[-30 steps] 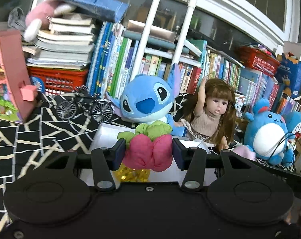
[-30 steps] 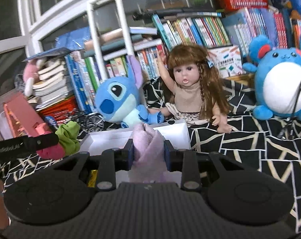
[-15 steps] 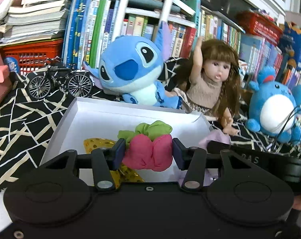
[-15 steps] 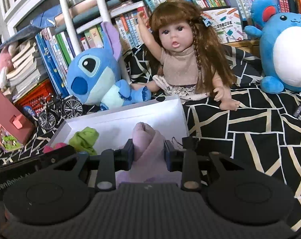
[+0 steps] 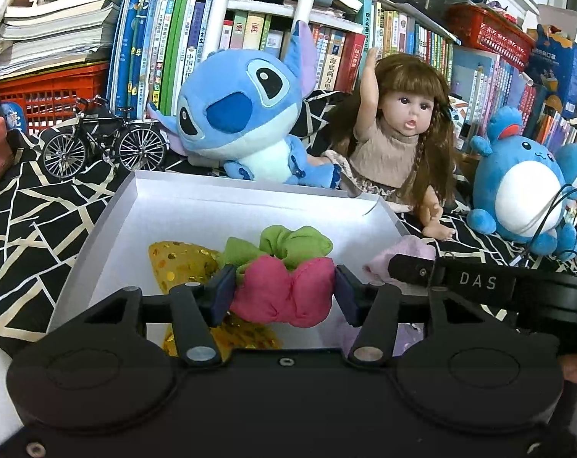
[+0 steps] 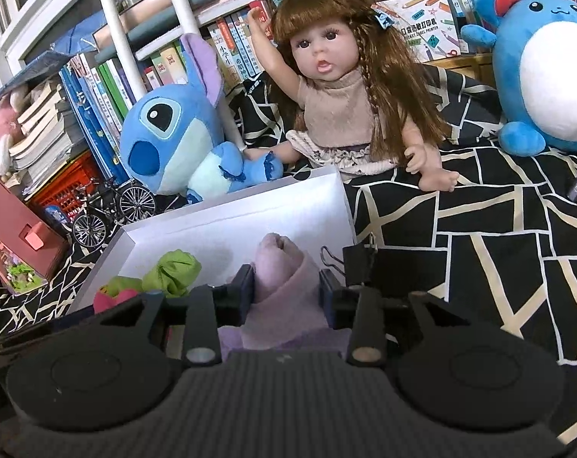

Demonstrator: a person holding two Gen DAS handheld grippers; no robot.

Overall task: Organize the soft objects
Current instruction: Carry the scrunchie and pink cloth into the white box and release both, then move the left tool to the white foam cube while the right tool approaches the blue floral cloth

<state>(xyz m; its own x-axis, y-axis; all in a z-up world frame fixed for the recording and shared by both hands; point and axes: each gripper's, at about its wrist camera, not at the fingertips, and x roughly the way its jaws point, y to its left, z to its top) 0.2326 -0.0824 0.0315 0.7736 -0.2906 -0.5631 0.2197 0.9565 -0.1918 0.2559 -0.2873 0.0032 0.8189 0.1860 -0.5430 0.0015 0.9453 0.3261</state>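
Jaws of both grippers are opening over the shallow white cardboard box (image 5: 109, 225): left gripper (image 5: 284, 295) around the pink-and-green fabric scrunchie (image 5: 284, 286), right gripper (image 6: 286, 290), nearer the right wall, around the rolled lilac cloth (image 6: 278, 271).

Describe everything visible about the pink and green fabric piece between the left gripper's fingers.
The pink and green fabric piece is a soft, puffy scrunchie-like ring: crumpled magenta lobes in front, gathered lime-green folds behind. It sits between the fingers of the left hand-held gripper, whose jaws are opening, over the white box, above a gold sequinned item. The right-wrist view shows its green end.
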